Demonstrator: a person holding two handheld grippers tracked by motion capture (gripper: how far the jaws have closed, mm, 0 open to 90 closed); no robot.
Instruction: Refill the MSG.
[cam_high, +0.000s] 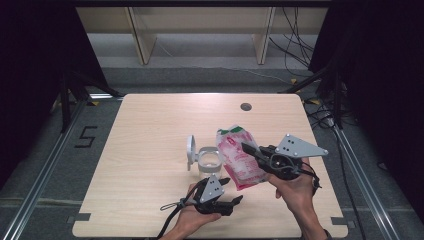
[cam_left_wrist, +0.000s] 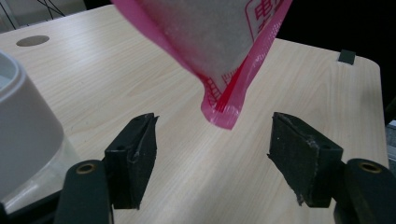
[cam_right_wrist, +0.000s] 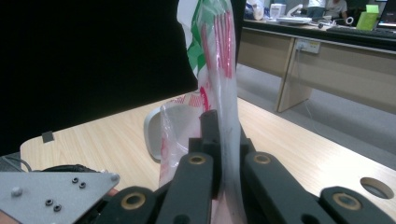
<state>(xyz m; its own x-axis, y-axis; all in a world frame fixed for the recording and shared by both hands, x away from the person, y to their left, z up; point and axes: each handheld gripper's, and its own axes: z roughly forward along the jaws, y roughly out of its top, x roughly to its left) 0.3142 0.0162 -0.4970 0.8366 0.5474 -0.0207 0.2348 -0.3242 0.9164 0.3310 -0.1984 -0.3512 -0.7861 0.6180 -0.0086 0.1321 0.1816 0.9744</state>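
A pink and white plastic pouch (cam_high: 239, 155) hangs tilted over the table, and my right gripper (cam_high: 250, 149) is shut on its edge. In the right gripper view the jaws pinch the pouch (cam_right_wrist: 217, 56) flat between them at my right gripper (cam_right_wrist: 219, 130). My left gripper (cam_high: 232, 191) stands open near the front edge, just below the pouch's lower corner. Seen from the left gripper view, the pouch's pink corner (cam_left_wrist: 219, 107) hangs ahead of my left gripper (cam_left_wrist: 212, 154), untouched. A clear round container (cam_high: 209, 161) with its white lid (cam_high: 191, 151) swung open stands left of the pouch.
The wooden table (cam_high: 150, 130) has a round cable hole (cam_high: 245, 106) near its far edge. The container's white rim (cam_left_wrist: 23, 126) sits close to the left jaw in the left gripper view. Black curtains flank the table, and shelves stand behind it.
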